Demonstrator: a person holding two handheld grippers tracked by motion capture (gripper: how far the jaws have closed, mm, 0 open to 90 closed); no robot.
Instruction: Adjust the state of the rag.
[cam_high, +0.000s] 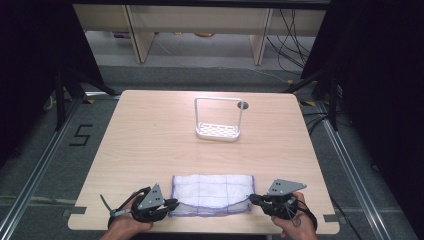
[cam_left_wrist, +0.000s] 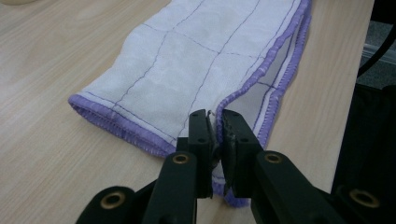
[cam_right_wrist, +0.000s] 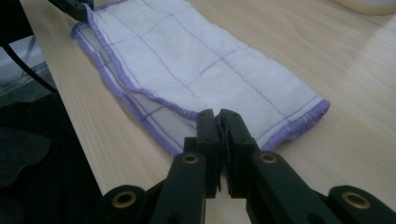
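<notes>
High view. A folded white cloth (cam_high: 212, 195) with a purple hem is seen lying on the wooden table (cam_high: 150, 140) at the lower centre of the frame, close to the near edge. The left gripper (cam_high: 172, 204) is held at the cloth's lower left corner and the right gripper (cam_high: 251, 198) at its lower right corner, each carried by a hand entering from the bottom edge. A white wire rack (cam_high: 219, 120) stands upright in the upper centre, well apart from the cloth; the stretch of table between them lies bare, so nothing is judged to obstruct a further fold away from the near edge.

Left gripper view. The left gripper (cam_left_wrist: 215, 122) is shown at lower centre with its jaws together, clamped on the hemmed corner of the cloth (cam_left_wrist: 187, 65), which runs toward the upper right of the frame. The layers at that corner are seen slightly parted.

Right gripper view. The right gripper (cam_right_wrist: 218, 122) is shown at lower centre, jaws likewise clamped on the cloth (cam_right_wrist: 205, 65) at its hem. The left gripper (cam_right_wrist: 77, 7) appears at the upper left.

For a clean fold, both corners are best lifted together and level, with the hem kept taut between the grippers and every layer retained in each pinch.
</notes>
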